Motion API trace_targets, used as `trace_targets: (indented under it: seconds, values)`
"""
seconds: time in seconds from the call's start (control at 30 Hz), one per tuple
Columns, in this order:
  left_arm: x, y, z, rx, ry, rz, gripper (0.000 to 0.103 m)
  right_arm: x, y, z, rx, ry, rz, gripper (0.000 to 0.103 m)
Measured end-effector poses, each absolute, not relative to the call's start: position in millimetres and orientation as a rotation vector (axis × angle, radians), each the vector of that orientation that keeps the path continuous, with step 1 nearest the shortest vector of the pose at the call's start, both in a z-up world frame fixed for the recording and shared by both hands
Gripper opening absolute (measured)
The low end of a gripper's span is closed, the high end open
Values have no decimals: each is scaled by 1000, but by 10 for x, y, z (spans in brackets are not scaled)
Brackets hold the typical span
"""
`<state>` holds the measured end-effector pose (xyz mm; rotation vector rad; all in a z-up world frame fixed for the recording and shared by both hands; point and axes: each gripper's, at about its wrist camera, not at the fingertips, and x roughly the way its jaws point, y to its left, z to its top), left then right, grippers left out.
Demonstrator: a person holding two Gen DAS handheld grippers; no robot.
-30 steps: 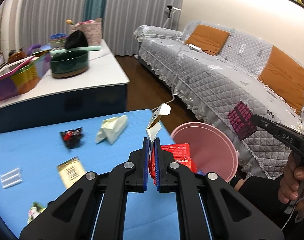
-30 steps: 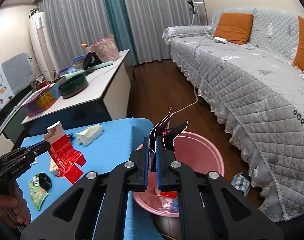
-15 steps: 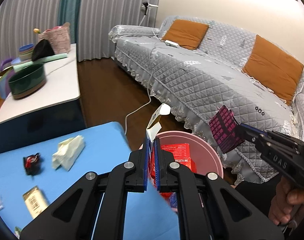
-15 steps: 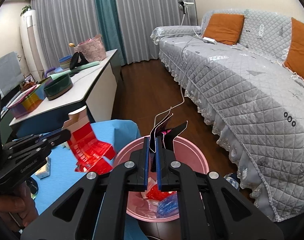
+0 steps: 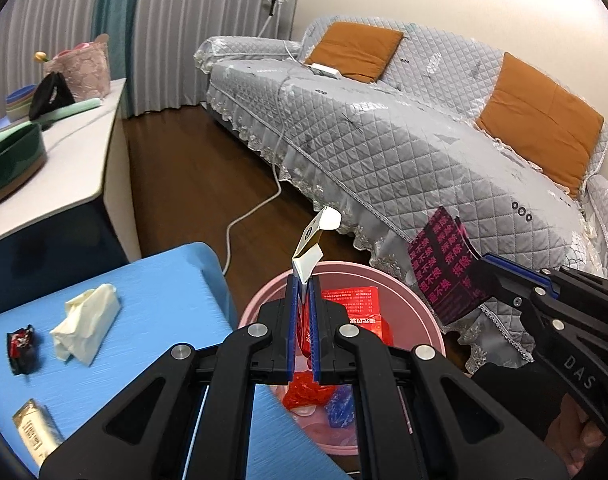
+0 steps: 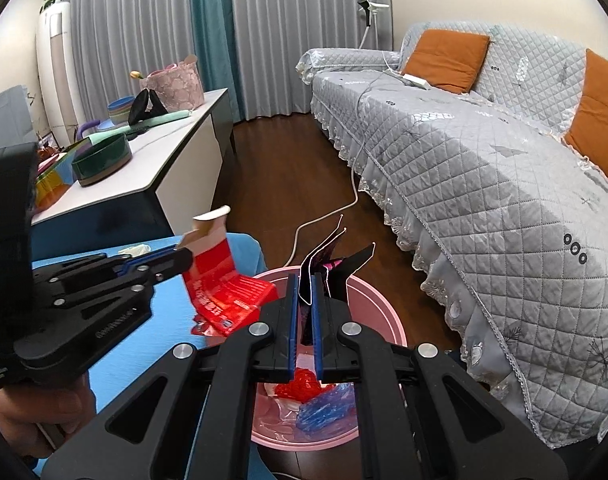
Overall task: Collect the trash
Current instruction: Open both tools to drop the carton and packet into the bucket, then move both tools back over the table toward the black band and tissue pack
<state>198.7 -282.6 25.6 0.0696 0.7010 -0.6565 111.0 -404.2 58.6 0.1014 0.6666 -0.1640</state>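
Note:
My left gripper is shut on a flattened red carton with a white flap, and holds it over the pink bin. From the right wrist view that carton hangs from the left gripper at the bin's left rim. My right gripper is shut on a black wrapper with pink print, above the bin. The left wrist view shows this wrapper at the right gripper. Red and blue trash lies in the bin.
On the blue table to the left lie a crumpled tissue, a small black-and-red wrapper and a gold packet. A grey quilted sofa stands to the right, a white cabinet behind, and a cable on the floor.
My left gripper has carried the red carton to the right, from above the table to above the bin. The right gripper has stayed over the bin with the black wrapper.

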Motion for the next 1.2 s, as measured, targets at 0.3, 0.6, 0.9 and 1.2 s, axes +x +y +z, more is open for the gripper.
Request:
trace_targets:
  seconds: [0.3,0.6,0.9,1.2]
  values:
    - [1993,-2768,203,71,724,-628,25,1140,-4060,524,84,694,-221,42]
    - [1791,-2422,397,57,700,-574,25,1090,-3988,657,125,654,-205,43]
    - [1387,-1785,592,20,676,-480,25,980,-3625,799,116,612,-124,43]
    - [1075,-883,770,-16,649,-363,25,869,-3037,983,113,585,17,41]
